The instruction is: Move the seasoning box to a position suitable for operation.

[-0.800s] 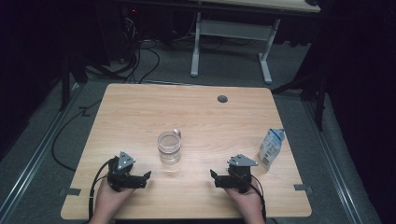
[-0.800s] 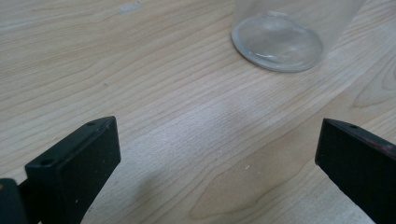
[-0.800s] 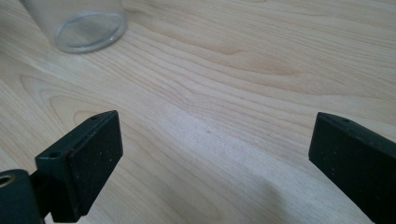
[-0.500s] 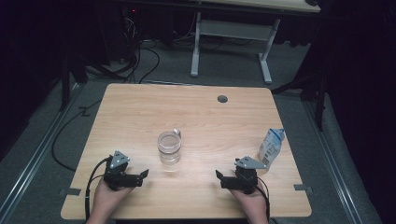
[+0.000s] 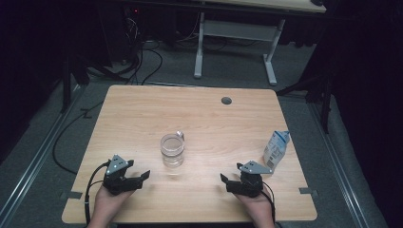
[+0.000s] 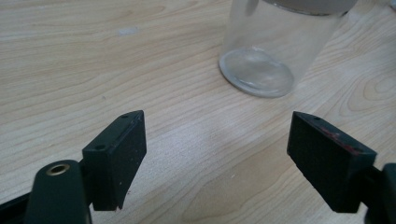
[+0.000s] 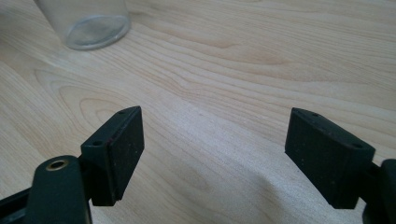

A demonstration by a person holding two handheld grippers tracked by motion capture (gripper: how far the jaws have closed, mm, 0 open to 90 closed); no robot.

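A clear glass mug (image 5: 172,149) stands upright in the middle of the wooden table (image 5: 142,118). Its base shows in the left gripper view (image 6: 261,70) and in the right gripper view (image 7: 88,23). A small white and blue carton (image 5: 276,148) stands near the table's right edge. My left gripper (image 5: 142,175) rests near the front left, jaws open and empty (image 6: 217,161), aimed toward the mug. Down at the front right sits my right gripper (image 5: 224,180), also open with nothing between its jaws (image 7: 212,156).
A round grey cable port (image 5: 226,100) is set into the far side of the table. Behind the table stands a white desk frame (image 5: 237,42) with cables on the floor. Bare wood lies between the grippers and around the mug.
Both hands have drawn back a little toward the table's front edge. The mug and the carton have stayed in place.
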